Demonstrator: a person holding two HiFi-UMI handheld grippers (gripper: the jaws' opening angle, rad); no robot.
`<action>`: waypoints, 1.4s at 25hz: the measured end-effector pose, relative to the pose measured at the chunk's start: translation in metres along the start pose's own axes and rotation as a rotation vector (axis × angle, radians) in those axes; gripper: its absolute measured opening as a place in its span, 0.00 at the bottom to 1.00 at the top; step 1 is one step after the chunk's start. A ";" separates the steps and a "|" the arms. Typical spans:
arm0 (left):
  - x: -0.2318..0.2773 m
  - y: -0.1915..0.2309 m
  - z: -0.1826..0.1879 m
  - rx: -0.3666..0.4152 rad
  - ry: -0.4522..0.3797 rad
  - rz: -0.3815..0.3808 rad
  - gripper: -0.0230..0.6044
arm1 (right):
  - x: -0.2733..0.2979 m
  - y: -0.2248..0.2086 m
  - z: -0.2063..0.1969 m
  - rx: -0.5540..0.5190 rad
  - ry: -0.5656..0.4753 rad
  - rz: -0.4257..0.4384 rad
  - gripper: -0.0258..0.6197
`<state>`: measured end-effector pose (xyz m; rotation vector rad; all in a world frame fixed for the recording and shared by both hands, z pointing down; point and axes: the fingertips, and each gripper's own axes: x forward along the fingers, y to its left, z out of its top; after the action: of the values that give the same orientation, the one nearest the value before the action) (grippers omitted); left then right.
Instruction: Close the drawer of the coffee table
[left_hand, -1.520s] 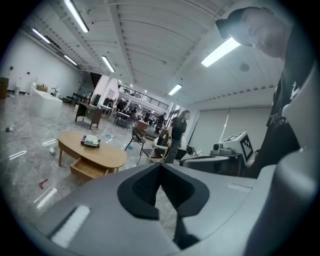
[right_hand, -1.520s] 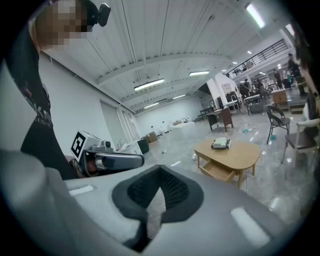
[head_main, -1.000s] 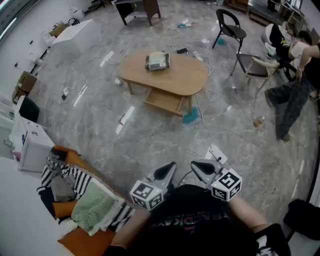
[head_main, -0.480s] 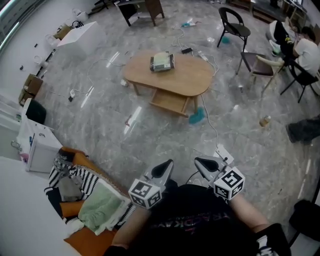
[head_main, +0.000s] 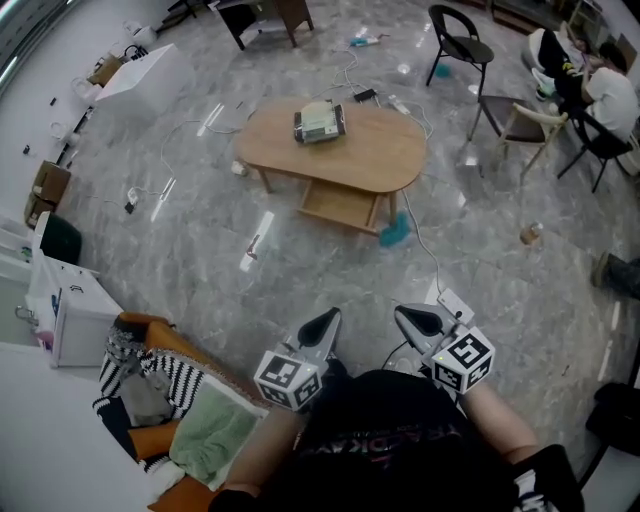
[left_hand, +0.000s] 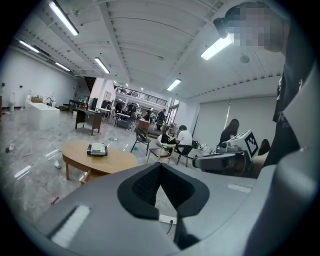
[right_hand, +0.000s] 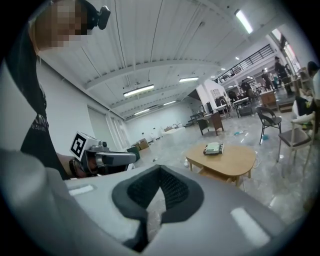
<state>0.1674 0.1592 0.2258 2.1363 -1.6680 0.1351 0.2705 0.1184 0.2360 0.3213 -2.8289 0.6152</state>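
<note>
Fingers (head_main: 322, 325), both pairs closed, lie well apart from the drawer (head_main: 335, 204).

Smooth light wood coffee table (head_main: 375, 155), wooden drawer (head_main: 335, 205), glossy grey marbled floor (head_main: 180, 270), striped cloth (head_main: 160, 372)

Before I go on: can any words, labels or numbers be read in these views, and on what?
None can be read for certain.
Shirt: pale print, upside down, too blurred.
Cubes on the left hand-held gripper and right hand-held gripper: square markers, no words.
Box on the coffee table: label too small.
</note>
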 end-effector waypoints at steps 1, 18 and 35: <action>-0.001 0.015 0.004 0.006 0.001 -0.006 0.04 | 0.012 -0.001 0.001 0.003 0.003 -0.015 0.04; -0.006 0.245 0.035 0.050 0.056 -0.145 0.04 | 0.199 -0.007 0.034 0.101 -0.032 -0.277 0.04; 0.056 0.326 0.042 0.105 0.096 -0.224 0.04 | 0.255 -0.056 0.043 0.144 -0.036 -0.411 0.04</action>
<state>-0.1330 0.0315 0.2939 2.3375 -1.3858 0.2585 0.0348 0.0084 0.2868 0.9175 -2.6359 0.7224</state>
